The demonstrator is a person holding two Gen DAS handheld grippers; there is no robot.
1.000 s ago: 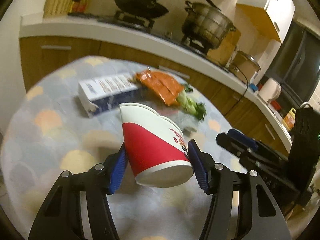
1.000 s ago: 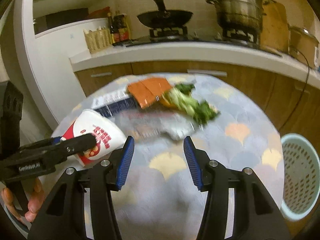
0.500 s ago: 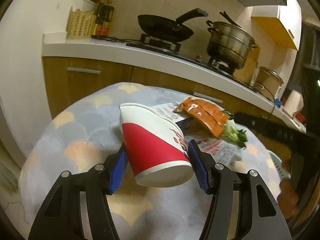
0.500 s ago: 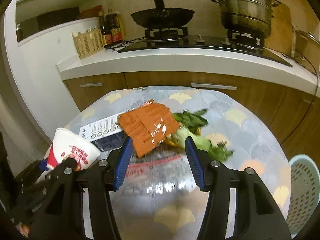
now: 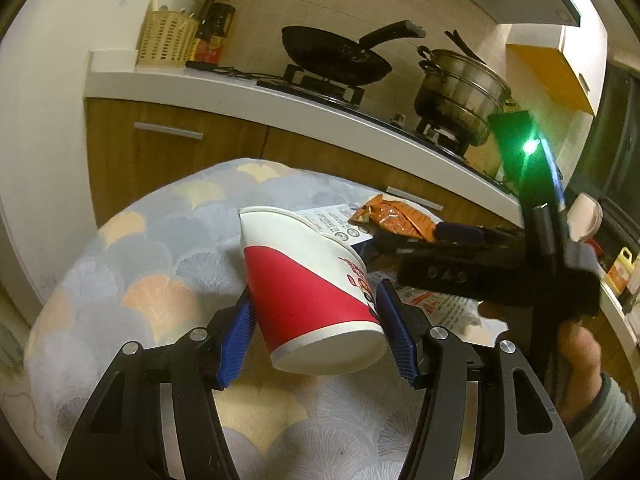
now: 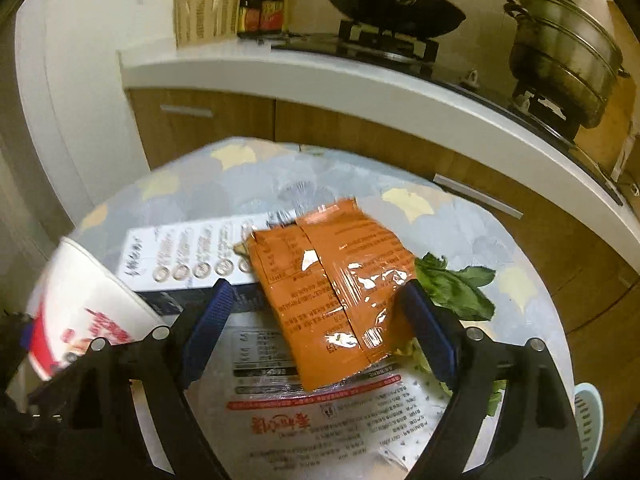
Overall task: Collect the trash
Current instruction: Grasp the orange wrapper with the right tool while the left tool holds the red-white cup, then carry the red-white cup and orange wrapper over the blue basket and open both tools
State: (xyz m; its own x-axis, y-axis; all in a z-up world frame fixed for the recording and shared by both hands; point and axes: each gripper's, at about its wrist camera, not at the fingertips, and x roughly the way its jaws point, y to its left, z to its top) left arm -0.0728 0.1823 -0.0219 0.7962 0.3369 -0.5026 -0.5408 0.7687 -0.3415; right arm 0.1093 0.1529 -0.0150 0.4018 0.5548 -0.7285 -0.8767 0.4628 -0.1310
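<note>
The left gripper (image 5: 314,334) is clamped on a red-and-white paper cup (image 5: 308,292), its blue pads pressing either side, the cup tilted and lifted clear of the bench (image 5: 168,264). So one piece of trash is in hand, though not yet dropped anywhere.

The right gripper (image 6: 316,328) is spread wide and holds nothing. It hangs low over an orange wrapper (image 6: 336,288), the fingers straddling it; whether they touch it I cannot tell. To my eye that wrapper is the next pick.

Out from there, the rest of the litter lies on the bench: a blue-and-white carton (image 6: 188,260) behind the wrapper, a clear printed bag (image 6: 320,420) spread flat beneath it, and leafy greens (image 6: 456,284) just beside it on the right.

A pale perforated basket (image 6: 588,424) shows at the bench's right edge, lower down, probably the bin. I'd judge the job barely begun: one item held, four left, nothing visibly binned.
</note>
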